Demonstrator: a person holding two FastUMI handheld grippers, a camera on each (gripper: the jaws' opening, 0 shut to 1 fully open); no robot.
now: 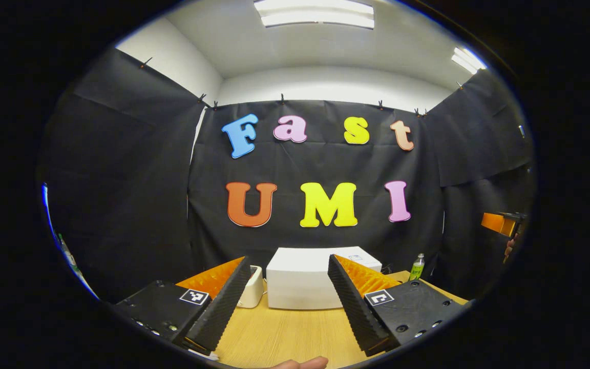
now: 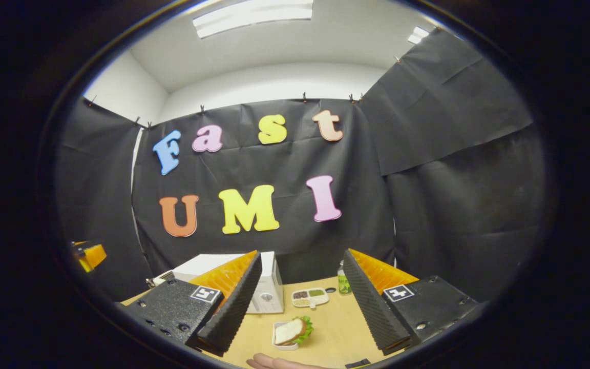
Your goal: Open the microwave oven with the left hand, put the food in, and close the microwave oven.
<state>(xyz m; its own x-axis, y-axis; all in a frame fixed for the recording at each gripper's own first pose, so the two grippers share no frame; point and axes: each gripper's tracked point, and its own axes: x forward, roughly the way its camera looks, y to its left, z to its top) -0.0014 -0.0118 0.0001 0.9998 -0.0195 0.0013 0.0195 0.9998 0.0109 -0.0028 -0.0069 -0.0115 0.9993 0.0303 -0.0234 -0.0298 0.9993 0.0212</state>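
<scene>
The white microwave [image 1: 302, 287] stands at the back of the wooden table [image 1: 285, 333], straight ahead of my left gripper [image 1: 289, 260], and its front looks shut. That gripper hovers above the table, open, with nothing between its fingers. In the right gripper view the microwave [image 2: 270, 287] is partly hidden behind one finger. A sandwich with lettuce in a small white tray [image 2: 291, 332] lies on the table near my right gripper [image 2: 302, 253], which is open and holds nothing. The right gripper [image 1: 500, 223] also appears far right in the left gripper view, and the left gripper [image 2: 88, 254] at the left edge of the right gripper view.
A small white device [image 1: 252, 288] sits left of the microwave. A green bottle [image 2: 343, 281] stands at the back right, and a little divided dish of food [image 2: 309, 297] lies before it. A person's fingertips [image 2: 274, 363] show at the table's near edge.
</scene>
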